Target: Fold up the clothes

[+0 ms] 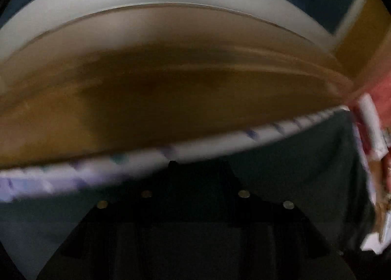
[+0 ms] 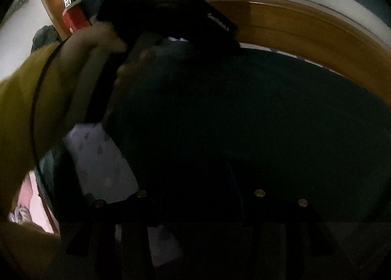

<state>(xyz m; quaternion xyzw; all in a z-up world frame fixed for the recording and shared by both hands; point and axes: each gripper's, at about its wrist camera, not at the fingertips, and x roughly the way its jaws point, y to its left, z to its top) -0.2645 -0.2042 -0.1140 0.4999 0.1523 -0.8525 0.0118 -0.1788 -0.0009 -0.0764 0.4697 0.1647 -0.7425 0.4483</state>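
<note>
Dark teal cloth garment (image 2: pixel 256 113) lies spread over the pale patterned sheet (image 1: pixel 207 144), below a brown wooden headboard (image 1: pixel 171 79). Left gripper (image 1: pixel 198 170) and right gripper (image 2: pixel 198 175) both press low into it. Too dark to tell how their fingers stand.

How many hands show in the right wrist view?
1: the left hand, upper left, coming out of a mustard sleeve. The other is behind the camera, hidden.

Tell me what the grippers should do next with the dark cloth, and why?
Probably lift and draw the dark cloth toward the near side to start a fold. It lies spread over the patterned sheet by the wooden headboard, with the left gripper over its far edge. Both views are dark and blurred, so whether either gripper's jaws hold cloth cannot be told.
</note>
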